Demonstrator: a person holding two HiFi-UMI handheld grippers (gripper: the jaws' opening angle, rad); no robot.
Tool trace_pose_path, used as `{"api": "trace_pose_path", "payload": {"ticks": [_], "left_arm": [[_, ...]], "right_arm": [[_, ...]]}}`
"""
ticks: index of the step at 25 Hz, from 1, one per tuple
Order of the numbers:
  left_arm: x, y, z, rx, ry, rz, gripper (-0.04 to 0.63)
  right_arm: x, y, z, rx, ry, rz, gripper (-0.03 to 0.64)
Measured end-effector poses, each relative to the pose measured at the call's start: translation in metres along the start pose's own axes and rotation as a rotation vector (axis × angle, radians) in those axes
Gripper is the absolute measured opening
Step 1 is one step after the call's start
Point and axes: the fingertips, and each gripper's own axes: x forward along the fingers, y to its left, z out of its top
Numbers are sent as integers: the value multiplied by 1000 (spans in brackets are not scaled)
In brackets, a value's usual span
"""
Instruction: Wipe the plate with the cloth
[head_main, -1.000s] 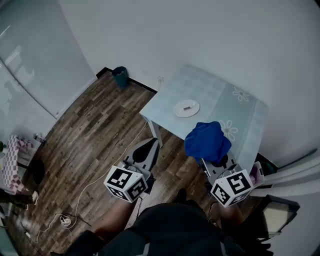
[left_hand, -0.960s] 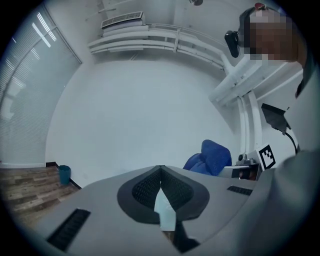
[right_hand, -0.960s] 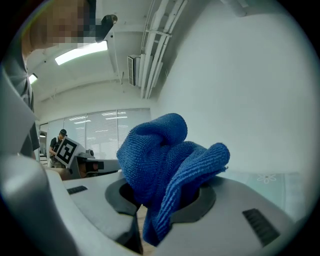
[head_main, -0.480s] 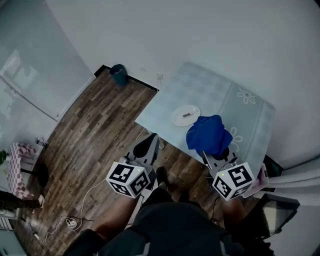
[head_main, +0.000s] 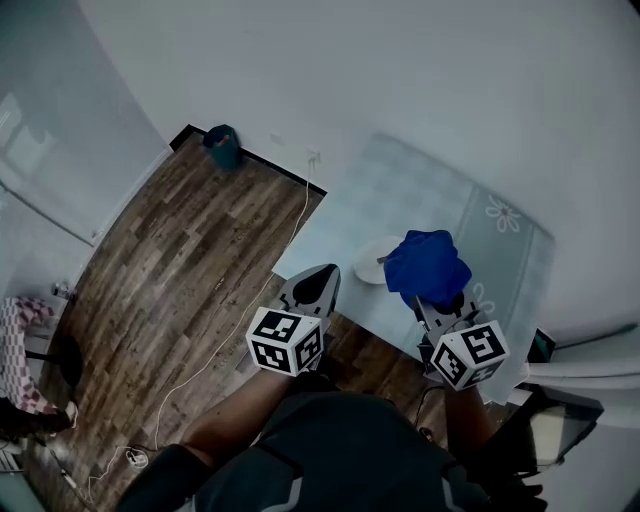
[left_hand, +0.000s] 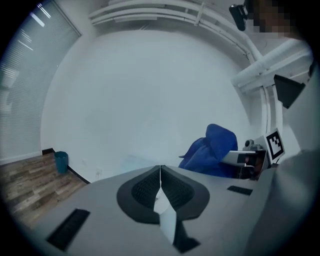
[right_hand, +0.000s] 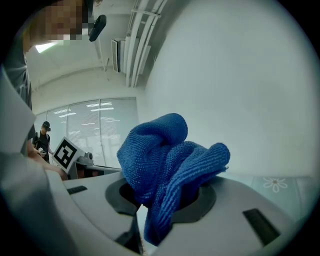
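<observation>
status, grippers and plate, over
Left gripper shut, empty. Right gripper shut on blue cloth. Plate on table, partly hidden behind cloth.

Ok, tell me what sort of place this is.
Probably a sparse indoor room, perhaps an office or lab: wood-plank floor, bare white walls, a teal waste bin by the skirting, and a small table under a flowered cover holding a white plate.

Left gripper (head_main: 320, 275), jaws pressed together and empty, and right gripper (head_main: 441, 298), clamping a blue cloth (head_main: 428, 265), reach over the table's (head_main: 400, 195) near edge.
</observation>
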Motion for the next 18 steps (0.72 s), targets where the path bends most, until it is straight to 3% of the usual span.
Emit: {"api": "trace_pose_path", "payload": {"ticks": [9,14,18], "left_arm": [[71,55,-69,-85,202,-64,12],[109,65,-122,-145,347,-31,39],[140,74,-150,-137,425,2,84]], "right_arm": [[95,-13,-45,-3,135,10,129],[131,-22,-93,-7,259,78,129],[158,-42,-131,-1,345,105,129]]}}
